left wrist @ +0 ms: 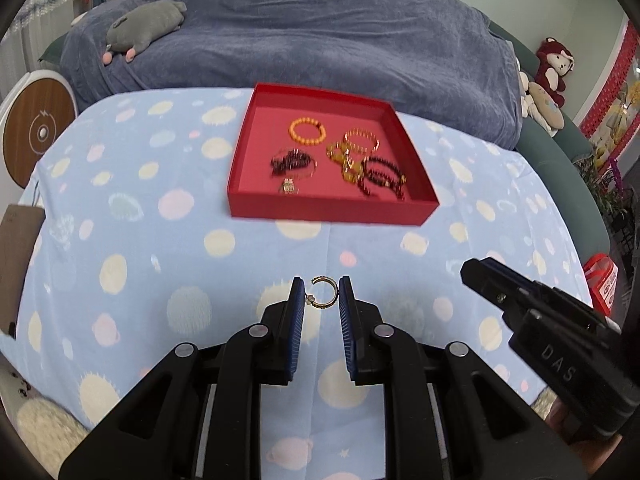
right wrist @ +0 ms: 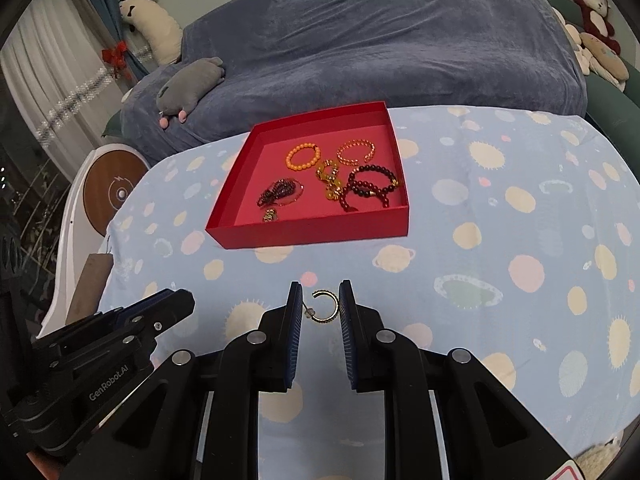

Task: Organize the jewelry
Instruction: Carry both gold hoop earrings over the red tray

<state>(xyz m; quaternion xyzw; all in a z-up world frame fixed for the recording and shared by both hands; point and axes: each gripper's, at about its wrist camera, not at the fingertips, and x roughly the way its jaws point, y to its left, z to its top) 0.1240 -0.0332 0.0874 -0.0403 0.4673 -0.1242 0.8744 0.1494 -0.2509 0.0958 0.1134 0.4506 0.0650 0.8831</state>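
My left gripper [left wrist: 322,293] is shut on a small gold hoop earring [left wrist: 325,292], pinched between its blue pads above the blue dotted cloth. My right gripper [right wrist: 319,305] is likewise shut on a second gold hoop earring [right wrist: 329,307]. Beyond both stands a shallow red tray [left wrist: 280,210] [right wrist: 304,232] holding an orange bead bracelet [left wrist: 307,131] [right wrist: 303,156], a gold bracelet [left wrist: 362,141], dark red bead bracelets [right wrist: 368,188], a yellow bead string and a dark tangled chain. In the left wrist view the right gripper shows at the right edge; in the right wrist view the left one shows lower left.
The table wears a light blue cloth [left wrist: 160,240] with planet spots. Behind it is a sofa under a grey-blue cover [right wrist: 380,40], with a grey plush [left wrist: 148,24] and a red plush monkey [left wrist: 554,64]. A round white and wood device [left wrist: 36,132] stands left.
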